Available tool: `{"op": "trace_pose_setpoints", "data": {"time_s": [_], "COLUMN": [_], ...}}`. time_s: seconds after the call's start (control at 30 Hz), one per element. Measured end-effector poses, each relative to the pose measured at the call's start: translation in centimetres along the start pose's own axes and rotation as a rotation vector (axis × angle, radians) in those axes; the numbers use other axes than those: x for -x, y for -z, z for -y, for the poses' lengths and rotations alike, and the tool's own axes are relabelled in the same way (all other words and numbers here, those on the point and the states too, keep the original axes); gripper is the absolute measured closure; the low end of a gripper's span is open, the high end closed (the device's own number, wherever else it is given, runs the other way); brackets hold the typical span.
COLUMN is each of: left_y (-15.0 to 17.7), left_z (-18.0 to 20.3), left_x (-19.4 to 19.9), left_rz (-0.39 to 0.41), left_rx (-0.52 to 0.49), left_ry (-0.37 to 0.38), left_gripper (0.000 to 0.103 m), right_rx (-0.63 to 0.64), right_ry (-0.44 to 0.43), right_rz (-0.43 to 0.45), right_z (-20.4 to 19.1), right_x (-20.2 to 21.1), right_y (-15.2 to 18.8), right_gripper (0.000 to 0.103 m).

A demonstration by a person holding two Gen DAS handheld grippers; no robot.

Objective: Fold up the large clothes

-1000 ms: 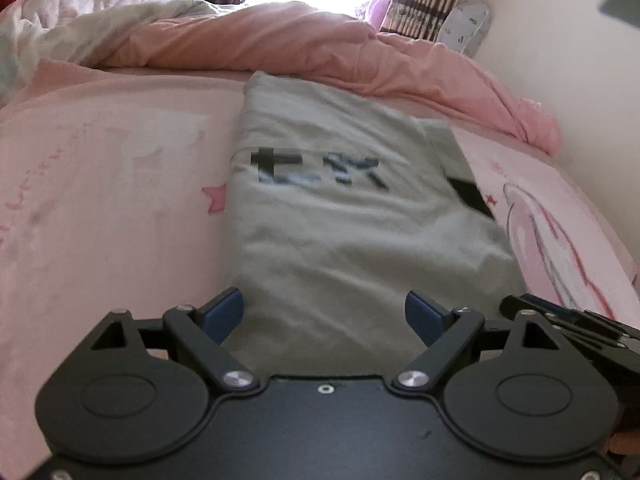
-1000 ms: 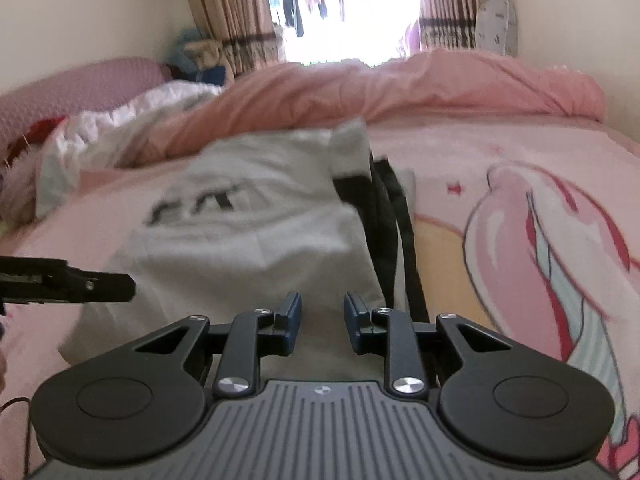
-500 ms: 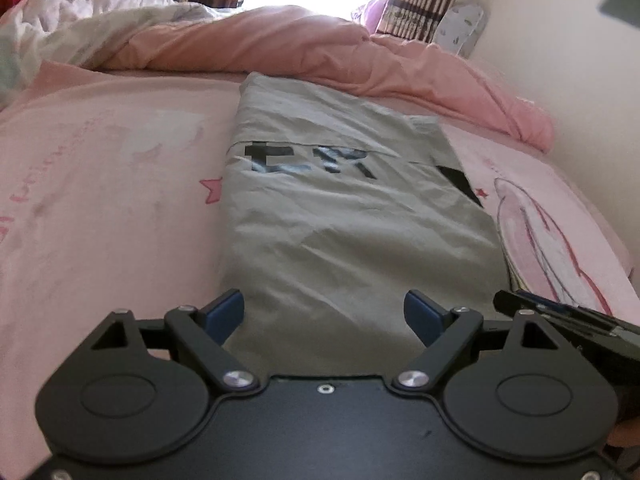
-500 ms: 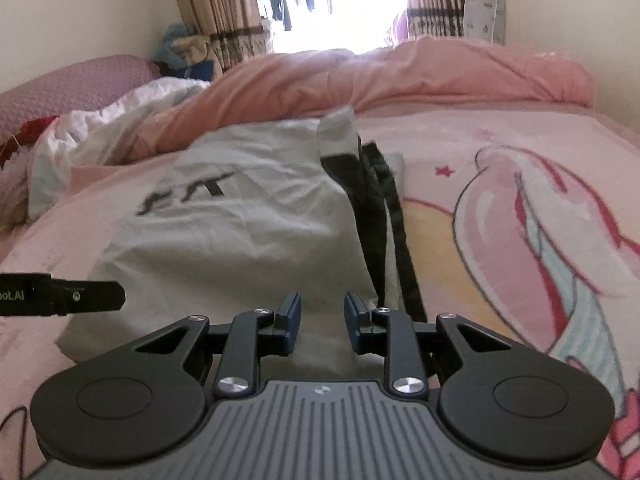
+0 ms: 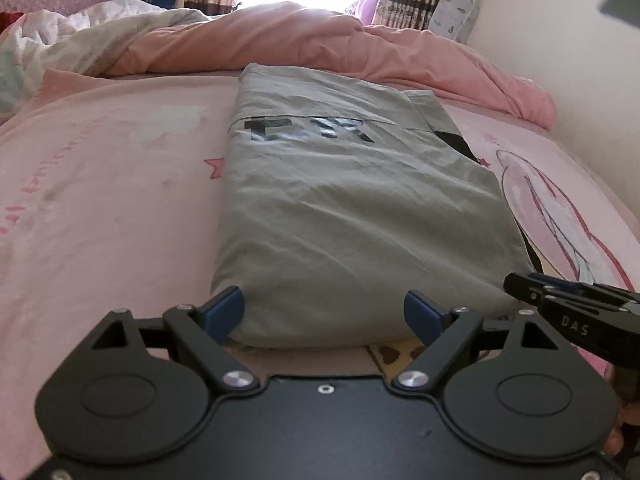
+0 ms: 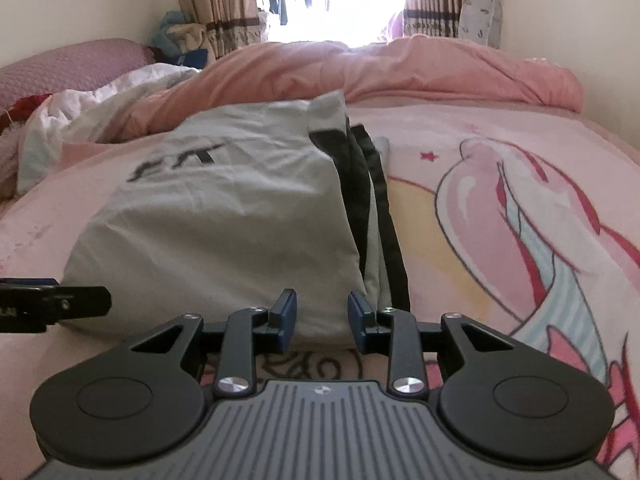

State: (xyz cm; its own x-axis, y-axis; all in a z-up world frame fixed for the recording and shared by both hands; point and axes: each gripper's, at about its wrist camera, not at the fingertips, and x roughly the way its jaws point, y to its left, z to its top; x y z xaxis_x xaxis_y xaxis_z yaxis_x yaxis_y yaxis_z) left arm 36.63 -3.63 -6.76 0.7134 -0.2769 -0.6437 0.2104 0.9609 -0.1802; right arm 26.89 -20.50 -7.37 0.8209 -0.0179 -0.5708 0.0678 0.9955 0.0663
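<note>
Since 1.0 s ago: both grippers backed toward near hem of grey garment [image 5: 352,216]. Left gripper [image 5: 324,312] jaws wide open, right gripper [image 6: 322,314] jaws narrowly parted, empty; likely staged for next lengthwise fold on bed [image 5: 100,200].

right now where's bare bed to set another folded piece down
Bare sheet lies left of the grey garment, up to the white quilt. Another patch lies right of it, on the cartoon print. The far edge is crowded by the pink duvet.

Grey garment [image 5: 352,216] at centre frame with black lettering [image 5: 308,130] and black trim [image 6: 360,184]. Pink bedsheet [image 5: 104,208] printed with a pink-and-white cartoon figure [image 6: 532,216] and red stars. Salmon-pink duvet [image 5: 304,40] across the top. Brown striped curtains [image 6: 216,4].
</note>
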Motion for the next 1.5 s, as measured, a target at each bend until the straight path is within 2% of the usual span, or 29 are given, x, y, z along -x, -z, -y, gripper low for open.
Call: {"op": "trace_pose_setpoints", "data": {"time_s": [0.2, 0.4, 0.6, 0.7, 0.73, 0.87, 0.93, 1.0, 1.1, 1.33, 1.5], "left_y": [1.0, 1.4, 0.8, 0.3, 0.4, 0.8, 1.2, 1.9, 3.1, 7.0, 9.3], "left_z": [1.0, 0.8, 0.1, 0.1, 0.1, -0.1, -0.2, 0.0, 0.3, 1.4, 1.6], "left_x": [-0.7, -0.9, -0.1, 1.5, 2.4, 6.7, 9.0, 11.2, 14.3, 20.1, 22.6], "left_rz": [0.008, 0.024, 0.025, 0.022, 0.033, 0.053, 0.067, 0.084, 0.096, 0.07, 0.053], "left_rx": [-0.049, -0.061, -0.036, -0.028, -0.022, -0.004, -0.01, -0.018, -0.027, -0.037, 0.002], "left_ry": [-0.04, -0.033, 0.005, -0.038, -0.039, -0.062, -0.075, -0.089, -0.117, -0.128, -0.137], "left_gripper": [0.014, 0.011, 0.011, 0.011, 0.011, 0.01, 0.009, 0.006, 0.001, 0.0, 0.0], "right_rx": [0.011, -0.006, 0.004, 0.026, 0.03, 0.018, 0.031, 0.034, 0.035, 0.043, 0.028], "right_ry": [0.004, -0.003, 0.004, 0.026, 0.035, 0.058, 0.062, 0.061, 0.066, 0.085, 0.107], "right_rz": [0.011, 0.022, 0.017, 0.005, 0.005, 0.046, 0.091, 0.101, 0.11, 0.109, 0.096], "right_z": [-0.1, -0.1, -0.1, -0.4, -0.6, -0.8, -1.1, -1.2, -1.4, -1.9, -2.0], "right_x": [-0.3, -0.2, -0.1, 0.6, 1.3, 5.2, 9.2, 10.6, 13.9, 20.9, 22.7], "right_y": [0.5, 0.8, 0.6, 0.1, 0.0, -0.1, 0.2, 0.4, 0.9, 3.6, 5.4], "right_gripper": [0.068, 0.068, 0.067, 0.067, 0.065, 0.044, 0.038, 0.031, 0.03, 0.029, 0.029]}}
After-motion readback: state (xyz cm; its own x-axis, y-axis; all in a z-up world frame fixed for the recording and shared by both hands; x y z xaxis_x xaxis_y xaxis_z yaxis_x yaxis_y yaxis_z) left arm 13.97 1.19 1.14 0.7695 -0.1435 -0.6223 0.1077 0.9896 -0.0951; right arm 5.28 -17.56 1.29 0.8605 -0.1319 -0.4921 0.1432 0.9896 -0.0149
